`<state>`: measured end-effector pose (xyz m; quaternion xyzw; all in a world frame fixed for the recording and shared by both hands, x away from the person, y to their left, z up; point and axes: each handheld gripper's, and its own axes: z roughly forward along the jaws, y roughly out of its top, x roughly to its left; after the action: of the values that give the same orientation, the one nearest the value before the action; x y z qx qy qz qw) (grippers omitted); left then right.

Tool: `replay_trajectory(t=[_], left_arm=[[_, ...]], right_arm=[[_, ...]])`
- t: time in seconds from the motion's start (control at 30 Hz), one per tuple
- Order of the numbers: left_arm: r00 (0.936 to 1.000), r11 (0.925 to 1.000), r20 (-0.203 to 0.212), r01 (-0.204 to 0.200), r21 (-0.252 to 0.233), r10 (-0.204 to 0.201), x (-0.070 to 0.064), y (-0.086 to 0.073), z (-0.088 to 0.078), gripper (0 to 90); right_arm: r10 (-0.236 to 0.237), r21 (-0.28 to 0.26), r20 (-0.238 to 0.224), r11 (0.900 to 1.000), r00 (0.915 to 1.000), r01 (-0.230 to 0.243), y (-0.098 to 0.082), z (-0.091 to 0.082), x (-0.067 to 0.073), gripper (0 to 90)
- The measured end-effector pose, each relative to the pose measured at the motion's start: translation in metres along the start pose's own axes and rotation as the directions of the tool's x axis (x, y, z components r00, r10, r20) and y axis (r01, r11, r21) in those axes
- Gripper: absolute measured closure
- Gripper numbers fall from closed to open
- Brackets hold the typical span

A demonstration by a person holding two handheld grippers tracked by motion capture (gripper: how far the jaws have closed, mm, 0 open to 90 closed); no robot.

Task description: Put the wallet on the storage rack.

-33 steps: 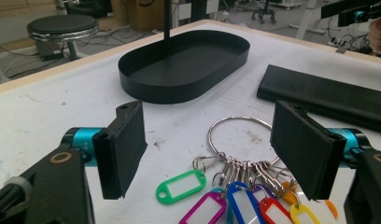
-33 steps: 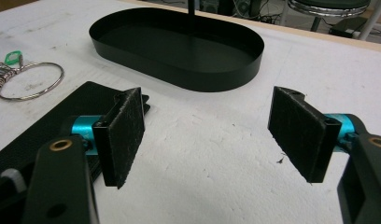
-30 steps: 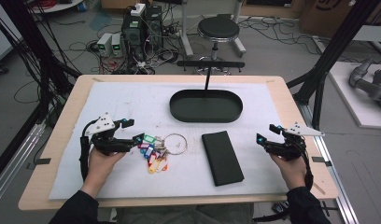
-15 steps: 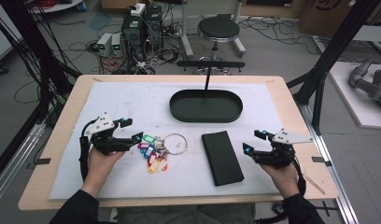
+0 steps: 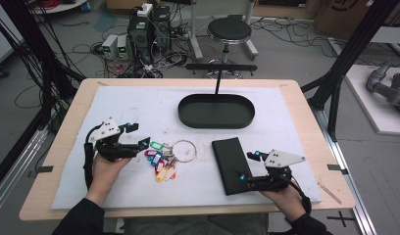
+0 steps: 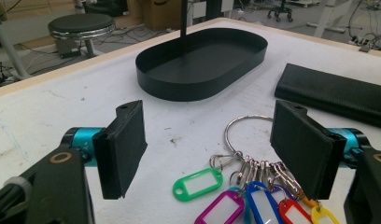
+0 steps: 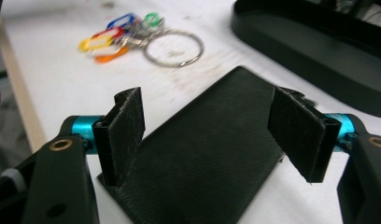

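Observation:
A bunch of coloured key tags on a metal ring (image 5: 163, 157) lies left of centre on the white mat. My left gripper (image 5: 140, 135) is open just left of the bunch; in the left gripper view the tags (image 6: 198, 181) lie between and ahead of its jaws, untouched. A flat black case (image 5: 230, 164) lies right of centre. My right gripper (image 5: 247, 166) is open at the case's near right corner, and in the right gripper view the case (image 7: 212, 154) lies between the spread jaws. A black oval tray (image 5: 216, 111) stands behind, holding nothing.
A white mat (image 5: 139, 105) covers most of the wooden table (image 5: 306, 122). A black T-shaped post (image 5: 218, 78) rises at the tray's far side. A stool (image 5: 229, 32), computers and cables stand on the floor beyond the table.
My right gripper has moved left from the table's right edge to the near right corner of the black case. The left gripper and the key tags have stayed put.

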<state>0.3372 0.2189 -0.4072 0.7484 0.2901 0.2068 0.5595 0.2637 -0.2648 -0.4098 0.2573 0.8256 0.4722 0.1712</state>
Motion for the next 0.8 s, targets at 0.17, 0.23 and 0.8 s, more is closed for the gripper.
replay_trajectory(t=[0.17,0.23,0.8], left_arm=[[1.0,1.0,-0.003,0.0,-0.001,0.0,0.0,0.0,0.0,26.6],[1.0,1.0,-0.003,0.0,0.0,0.0,0.0,0.0,0.0,26.6],[1.0,0.9999,-0.004,-0.001,0.011,0.001,0.0,-0.001,0.003,26.6]], right_arm=[[-0.09,0.048,-0.023,0.995,0.9956,0.091,-0.002,0.01,0.018,27.9],[-0.12,0.059,-0.035,0.991,0.9922,0.122,-0.003,0.013,0.025,27.9],[-0.376,0.219,-0.014,0.903,0.9265,0.37,-0.021,0.038,0.055,36.5]])
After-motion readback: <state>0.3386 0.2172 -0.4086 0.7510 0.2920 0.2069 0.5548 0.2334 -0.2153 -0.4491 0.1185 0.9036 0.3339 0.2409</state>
